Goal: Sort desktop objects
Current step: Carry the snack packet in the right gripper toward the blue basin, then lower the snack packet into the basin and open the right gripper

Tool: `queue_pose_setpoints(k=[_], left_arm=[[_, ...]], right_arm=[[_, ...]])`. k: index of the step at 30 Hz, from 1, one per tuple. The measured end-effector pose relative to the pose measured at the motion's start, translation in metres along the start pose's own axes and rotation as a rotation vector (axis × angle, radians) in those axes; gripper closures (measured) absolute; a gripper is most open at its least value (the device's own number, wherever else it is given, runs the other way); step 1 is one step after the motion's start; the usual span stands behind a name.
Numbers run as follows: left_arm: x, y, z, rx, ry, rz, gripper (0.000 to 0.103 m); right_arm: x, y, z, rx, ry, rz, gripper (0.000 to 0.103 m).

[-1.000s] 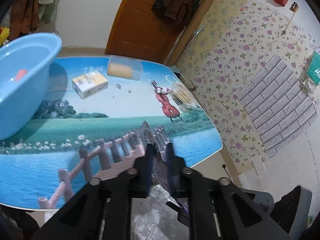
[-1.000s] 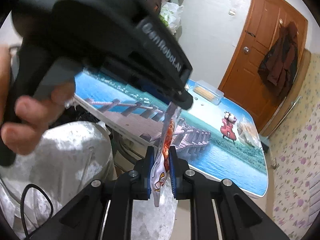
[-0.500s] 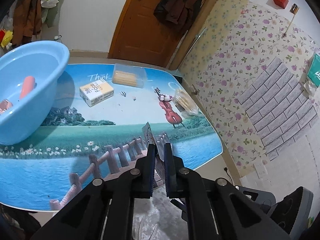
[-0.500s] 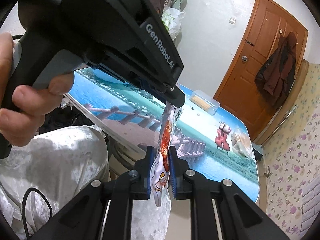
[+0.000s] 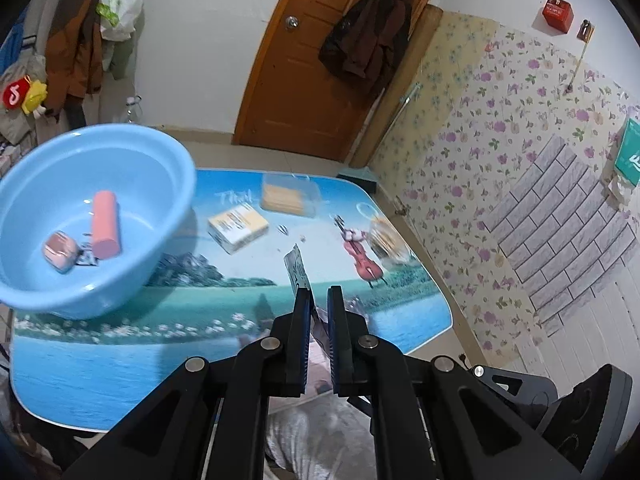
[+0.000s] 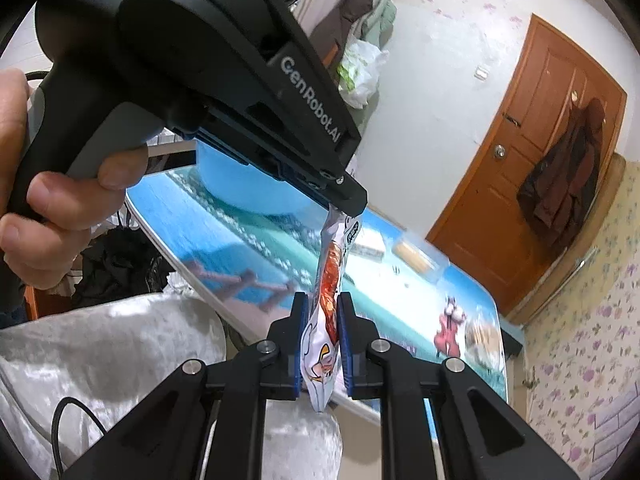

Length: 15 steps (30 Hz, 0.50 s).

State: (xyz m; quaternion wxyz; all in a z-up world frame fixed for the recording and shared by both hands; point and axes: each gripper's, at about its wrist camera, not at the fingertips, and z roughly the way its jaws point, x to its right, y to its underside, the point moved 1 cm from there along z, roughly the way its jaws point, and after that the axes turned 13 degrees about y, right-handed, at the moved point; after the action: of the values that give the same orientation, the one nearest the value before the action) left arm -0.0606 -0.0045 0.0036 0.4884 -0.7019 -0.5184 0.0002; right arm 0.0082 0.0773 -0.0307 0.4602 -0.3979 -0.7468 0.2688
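Observation:
Both grippers hold one snack packet [image 6: 329, 280], white with orange print. My left gripper [image 5: 319, 300] is shut on its top edge; only a thin corner of the packet [image 5: 297, 267] shows in the left wrist view. My right gripper [image 6: 323, 312] is shut on the packet's lower half; the left gripper's body [image 6: 224, 60] fills the upper left of the right wrist view. The packet hangs above the near edge of the table [image 5: 200, 304]. A light blue basin [image 5: 132, 152] at the table's left holds a pink tube [image 5: 105, 224] and a small pink packet [image 5: 60, 249].
On the table lie a yellow-white box [image 5: 238, 227], a clear box of sticks [image 5: 290, 196], a small clip [image 5: 283, 229] and a clear bag of snacks [image 5: 386, 236]. A wooden door [image 5: 320, 80] with a hung coat stands behind. A flowered wall runs along the right.
Both grippers have risen with the packet between them. The left wrist view has tilted up, so more of the basin and its contents shows.

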Motion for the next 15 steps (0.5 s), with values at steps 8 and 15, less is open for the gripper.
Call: queue_pose_setpoints(k=[8,15], left_arm=[[-0.023,-0.008,-0.037,0.051,-0.049,-0.005,0.095],[-0.041,-0.026,-0.07,0.104,-0.079,0.004,0.095]], right_arm=[[-0.024,-0.035,0.004,0.059,-0.026,-0.057,0.088],[-0.038,-0.075,0.009,0.123,-0.033,-0.101,0.088]])
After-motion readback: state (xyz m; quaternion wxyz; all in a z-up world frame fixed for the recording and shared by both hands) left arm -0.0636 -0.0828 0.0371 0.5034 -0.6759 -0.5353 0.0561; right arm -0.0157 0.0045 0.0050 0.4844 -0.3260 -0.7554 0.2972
